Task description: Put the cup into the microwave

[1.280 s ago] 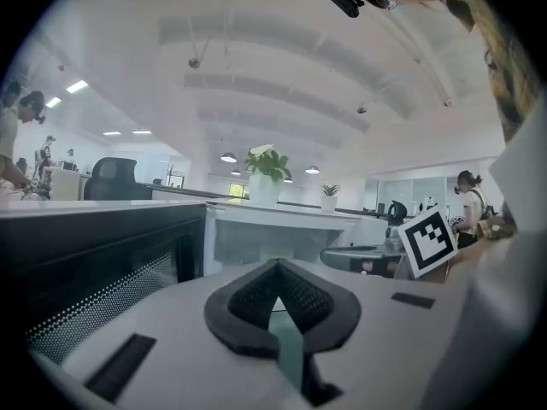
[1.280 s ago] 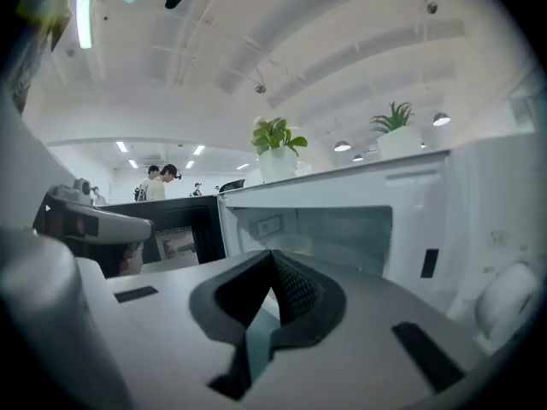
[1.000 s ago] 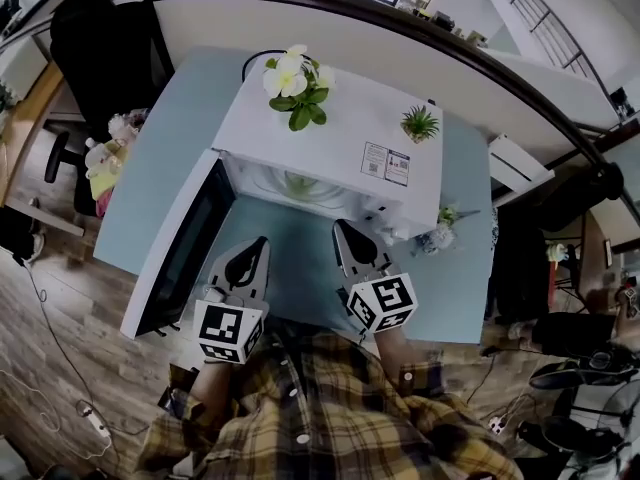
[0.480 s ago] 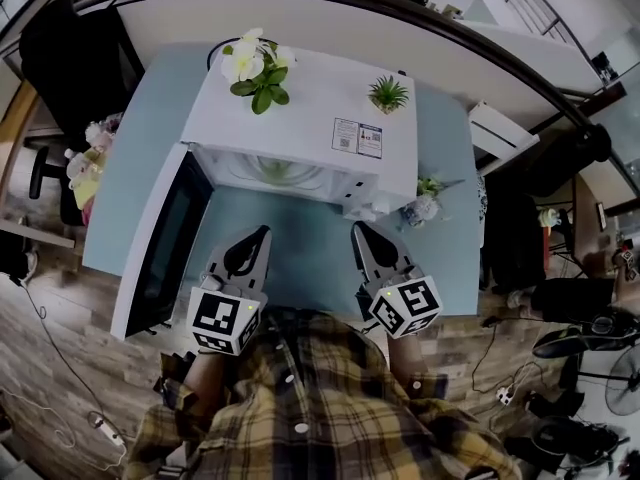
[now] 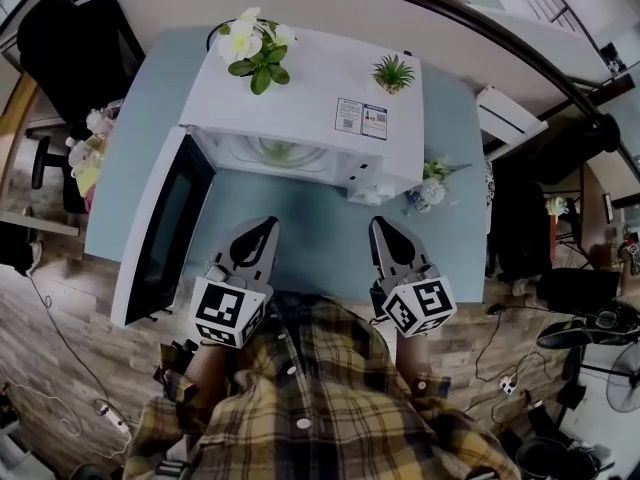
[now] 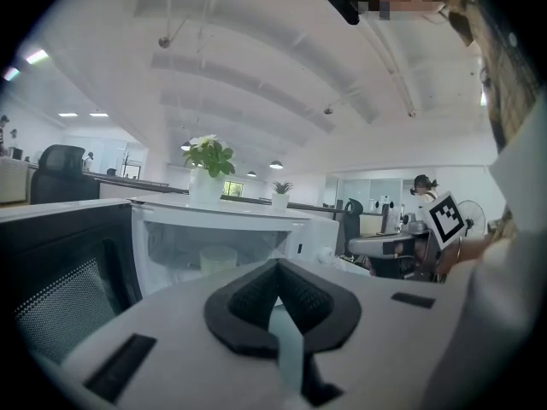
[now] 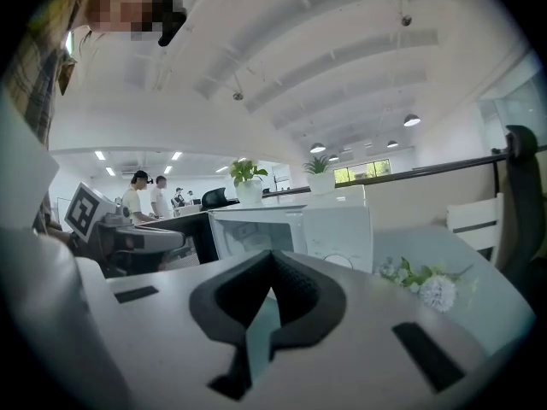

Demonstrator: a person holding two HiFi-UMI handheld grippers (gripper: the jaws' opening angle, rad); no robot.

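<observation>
The white microwave (image 5: 310, 98) stands on the blue table (image 5: 310, 243) with its door (image 5: 160, 230) swung open to the left. A pale translucent cup (image 5: 277, 151) sits inside the cavity; the left gripper view shows the cup (image 6: 218, 259) upright on the oven floor. My left gripper (image 5: 268, 224) is shut and empty, in front of the opening and short of it. My right gripper (image 5: 380, 224) is also shut and empty, in front of the microwave's right end. In each gripper view the jaws meet at the tip, left gripper (image 6: 275, 267) and right gripper (image 7: 273, 259).
A white flower pot (image 5: 252, 46) and a small green plant (image 5: 393, 71) stand on top of the microwave. A loose flower sprig (image 5: 430, 190) lies on the table right of it. A black chair (image 5: 70, 48) stands at the far left. Several people stand in the background of the right gripper view.
The right gripper has moved to the right, widening the gap to the left gripper. Both stay shut, and the cup stays inside the microwave.
</observation>
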